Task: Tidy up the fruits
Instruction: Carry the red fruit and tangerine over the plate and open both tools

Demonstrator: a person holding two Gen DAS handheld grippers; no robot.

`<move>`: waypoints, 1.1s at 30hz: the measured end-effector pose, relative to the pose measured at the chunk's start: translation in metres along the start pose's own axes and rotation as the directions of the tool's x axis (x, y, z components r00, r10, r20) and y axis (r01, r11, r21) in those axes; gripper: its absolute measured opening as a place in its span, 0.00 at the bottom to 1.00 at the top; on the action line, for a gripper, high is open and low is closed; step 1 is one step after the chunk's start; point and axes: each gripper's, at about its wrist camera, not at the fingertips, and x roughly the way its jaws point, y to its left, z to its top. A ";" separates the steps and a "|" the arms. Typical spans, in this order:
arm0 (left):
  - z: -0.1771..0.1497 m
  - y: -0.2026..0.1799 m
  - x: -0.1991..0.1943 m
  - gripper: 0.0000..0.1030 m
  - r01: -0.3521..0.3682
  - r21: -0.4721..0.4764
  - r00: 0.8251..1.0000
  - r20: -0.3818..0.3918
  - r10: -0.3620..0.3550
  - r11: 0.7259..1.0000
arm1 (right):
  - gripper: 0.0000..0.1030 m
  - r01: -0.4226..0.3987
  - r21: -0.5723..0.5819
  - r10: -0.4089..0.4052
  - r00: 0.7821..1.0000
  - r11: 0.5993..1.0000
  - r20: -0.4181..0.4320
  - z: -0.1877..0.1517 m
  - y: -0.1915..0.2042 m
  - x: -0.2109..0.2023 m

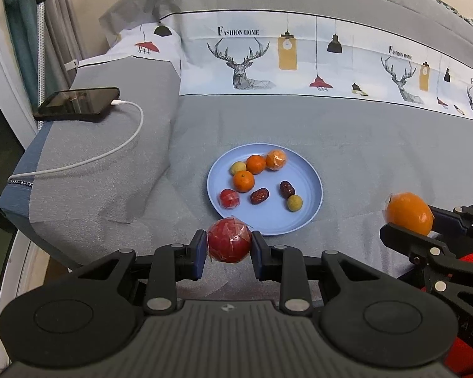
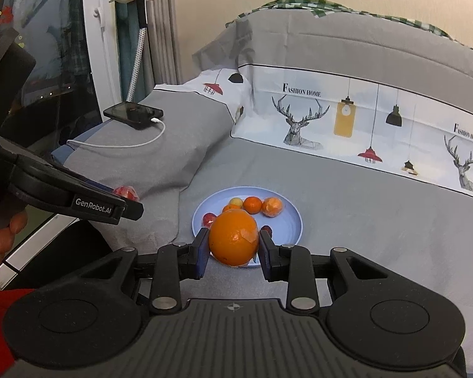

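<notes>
A blue plate (image 1: 302, 217) lies on the grey bed and holds several small fruits: tangerines (image 1: 243, 181), red dates (image 1: 259, 196), small green fruits (image 1: 294, 203) and a wrapped red fruit (image 1: 229, 198). My left gripper (image 1: 229, 245) is shut on a plastic-wrapped red apple (image 1: 229, 240), held just short of the plate's near rim. My right gripper (image 2: 234, 244) is shut on a large orange (image 2: 233, 237), held over the near side of the plate (image 2: 291, 220). The orange (image 1: 410, 212) and right gripper also show at the right of the left wrist view.
A black phone (image 1: 77, 104) with a white charging cable (image 1: 123, 148) lies on a grey pillow at the left. A deer-print bedsheet band (image 1: 299, 60) runs behind the plate. The bed edge drops off at the left.
</notes>
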 end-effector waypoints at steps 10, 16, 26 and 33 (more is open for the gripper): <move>-0.002 -0.002 -0.002 0.31 -0.005 0.009 1.000 0.001 0.005 1.000 | 0.33 0.009 0.005 -0.009 1.000 1.000 0.004 -0.003 -0.001 -0.004; -0.002 0.000 0.004 0.31 -0.001 0.004 1.000 -0.026 0.001 1.000 | 0.33 0.011 0.018 -0.011 1.000 1.000 -0.014 -0.002 -0.001 -0.001; -0.005 0.001 0.014 0.32 0.004 -0.002 0.998 -0.057 -0.004 1.000 | 0.33 0.011 0.029 -0.009 0.999 1.000 -0.049 -0.006 -0.002 0.008; -0.005 0.002 0.022 0.32 0.006 -0.008 0.997 -0.079 -0.006 1.000 | 0.33 0.009 0.033 -0.007 0.997 0.999 -0.073 -0.007 -0.002 0.015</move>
